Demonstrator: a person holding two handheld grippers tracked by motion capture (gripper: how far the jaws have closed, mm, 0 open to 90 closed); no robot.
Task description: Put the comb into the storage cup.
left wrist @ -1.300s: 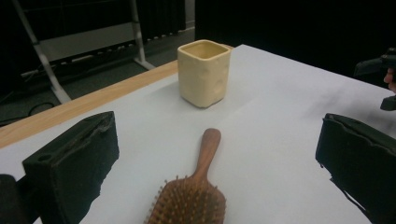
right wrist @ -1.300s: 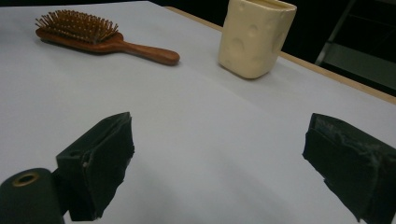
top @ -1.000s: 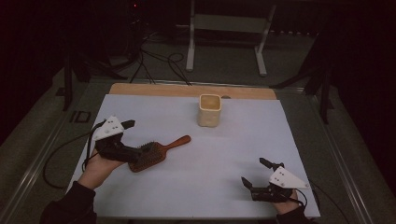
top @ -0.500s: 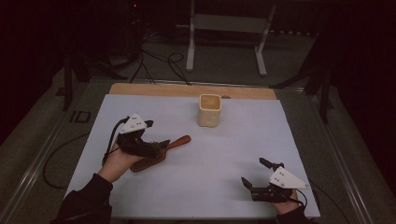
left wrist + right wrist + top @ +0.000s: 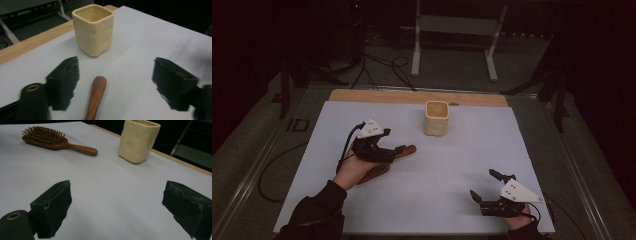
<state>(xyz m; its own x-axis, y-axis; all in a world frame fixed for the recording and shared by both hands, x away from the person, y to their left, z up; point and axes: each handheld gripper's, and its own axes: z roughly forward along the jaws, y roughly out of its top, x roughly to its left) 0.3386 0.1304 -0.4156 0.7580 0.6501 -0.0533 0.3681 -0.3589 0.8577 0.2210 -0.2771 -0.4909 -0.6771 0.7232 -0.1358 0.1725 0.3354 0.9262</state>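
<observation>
A brown wooden hairbrush (image 5: 408,149) lies bristles-up on the white table sheet (image 5: 472,150), left of centre, with its handle pointing right toward the cup. My left gripper (image 5: 394,141) hovers over the brush and hides most of its head. In the left gripper view the handle (image 5: 96,96) lies between the open jaws (image 5: 115,82), touching neither. A cream square cup (image 5: 436,118) stands upright at the back centre, just past the handle tip (image 5: 93,30). My right gripper (image 5: 482,184) rests open near the front right edge; it looks toward the brush (image 5: 50,138) and the cup (image 5: 138,141).
A wooden strip (image 5: 377,96) runs along the sheet's far edge. Behind the table, on the dark floor, are cables (image 5: 377,65) and a metal stand (image 5: 452,45). The person's left sleeve (image 5: 317,215) comes in at the bottom left.
My left gripper has moved right and forward, from left of the brush to over it, with the handle now between its open jaws. The right gripper has stayed still.
</observation>
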